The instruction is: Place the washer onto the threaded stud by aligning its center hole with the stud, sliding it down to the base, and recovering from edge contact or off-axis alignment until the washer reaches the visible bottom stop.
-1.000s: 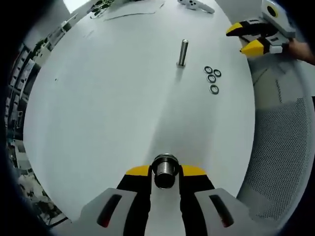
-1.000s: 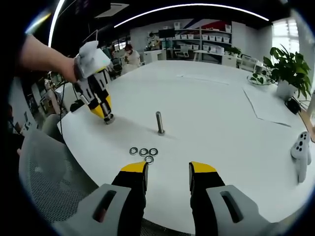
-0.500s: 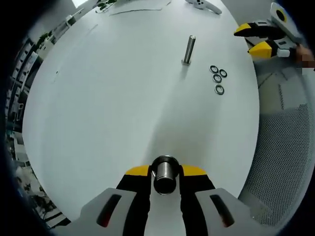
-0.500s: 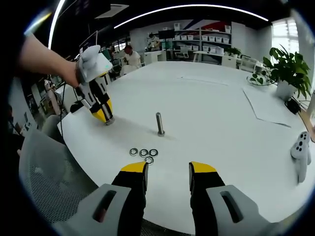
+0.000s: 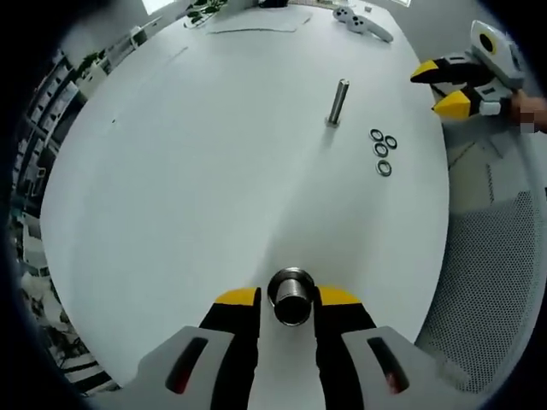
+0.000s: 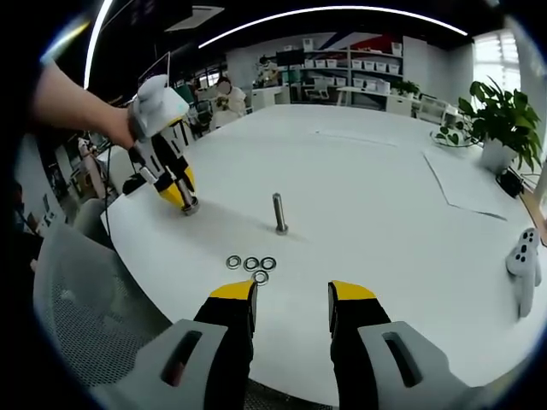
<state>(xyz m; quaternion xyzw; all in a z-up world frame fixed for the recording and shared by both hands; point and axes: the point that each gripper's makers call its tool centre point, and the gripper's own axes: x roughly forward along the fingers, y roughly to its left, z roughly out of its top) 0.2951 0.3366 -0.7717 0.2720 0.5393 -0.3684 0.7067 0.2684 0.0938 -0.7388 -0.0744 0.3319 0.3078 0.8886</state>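
Slightly lifted since the earlier frame, the left claw (image 5: 291, 301) pinches a metal cylinder (image 5: 291, 296) low over the white tabletop (image 5: 188, 171). Right claw (image 6: 291, 295) hangs spread, empty. Stud (image 6: 279, 213) stands mid-frame; four washers (image 6: 253, 266) lie clustered just below it.

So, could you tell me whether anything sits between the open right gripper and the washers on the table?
Nothing visible does. The right gripper is open above bare white table, and the four washers lie just ahead of its jaws, with the stud beyond them.
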